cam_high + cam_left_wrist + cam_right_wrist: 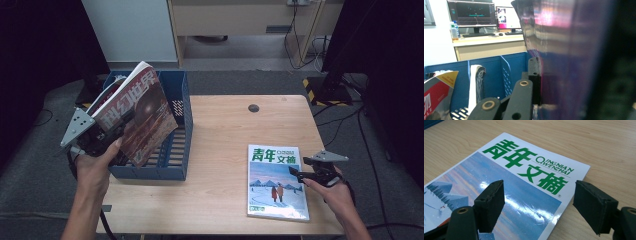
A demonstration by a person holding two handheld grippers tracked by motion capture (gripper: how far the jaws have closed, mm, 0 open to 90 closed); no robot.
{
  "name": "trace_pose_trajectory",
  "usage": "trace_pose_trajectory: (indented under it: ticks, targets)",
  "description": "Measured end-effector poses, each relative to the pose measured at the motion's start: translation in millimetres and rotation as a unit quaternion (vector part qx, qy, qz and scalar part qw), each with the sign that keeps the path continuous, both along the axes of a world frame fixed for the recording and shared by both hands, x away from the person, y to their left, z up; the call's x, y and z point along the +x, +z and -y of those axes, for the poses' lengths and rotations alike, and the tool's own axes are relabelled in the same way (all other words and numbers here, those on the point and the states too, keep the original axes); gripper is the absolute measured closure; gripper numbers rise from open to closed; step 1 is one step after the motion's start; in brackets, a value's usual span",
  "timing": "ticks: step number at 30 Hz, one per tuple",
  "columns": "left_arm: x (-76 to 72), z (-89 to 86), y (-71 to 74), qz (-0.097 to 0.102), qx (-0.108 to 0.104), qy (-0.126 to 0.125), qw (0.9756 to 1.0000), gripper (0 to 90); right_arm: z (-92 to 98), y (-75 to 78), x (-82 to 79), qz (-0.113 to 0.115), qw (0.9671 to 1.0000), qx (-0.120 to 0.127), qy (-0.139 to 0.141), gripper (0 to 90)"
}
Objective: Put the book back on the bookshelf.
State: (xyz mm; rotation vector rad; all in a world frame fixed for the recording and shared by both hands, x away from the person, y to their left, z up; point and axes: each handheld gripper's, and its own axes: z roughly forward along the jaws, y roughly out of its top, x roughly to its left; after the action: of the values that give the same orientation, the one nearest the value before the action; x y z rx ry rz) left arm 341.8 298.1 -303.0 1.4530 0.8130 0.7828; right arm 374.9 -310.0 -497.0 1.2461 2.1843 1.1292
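Note:
My left gripper [116, 132] is shut on the lower edge of a red-brown magazine [141, 112], which hangs tilted above the blue file rack [178, 102] at the table's left. In the left gripper view one black finger [534, 72] presses against the glossy purple cover [564, 50], and the other jaw is hidden behind it. A second magazine [276, 182] with a green title and a snow scene lies flat at the front right. My right gripper [296, 173] hovers open at its right edge, and its jaws straddle the cover's corner [524, 192] without touching.
The rack [494, 72] has slotted dividers, with a red-covered magazine [436, 92] and a white booklet [475, 82] standing in it. A round cable hole [253, 107] sits at the table's back. A black stand [332, 75] and cables are on the floor at the right.

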Motion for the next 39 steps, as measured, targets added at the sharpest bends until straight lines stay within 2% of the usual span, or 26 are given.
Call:
trace_pose_trajectory:
  ticks: [11,23,32,39]
  targets:
    - [-4.5,-14.4,-2.9,-0.003,-0.001,0.011,0.9999,84.1,0.4,-0.5,0.4,-0.001,1.0000,-0.001,0.000,25.1]
    - [-7.1,-28.3,-9.2,-0.008,-0.006,0.036,0.9993,84.0,0.1,-0.8,0.5,0.000,1.0000,-0.002,0.000,25.2]
    - [-10.4,-31.3,-3.6,-0.007,-0.005,0.037,0.9993,84.1,0.1,-1.5,0.5,-0.004,1.0000,-0.001,-0.003,25.1]
    - [-10.1,-32.8,-0.9,-0.008,0.000,0.057,0.9983,84.0,-0.6,-1.2,0.2,-0.004,1.0000,-0.002,-0.001,25.2]
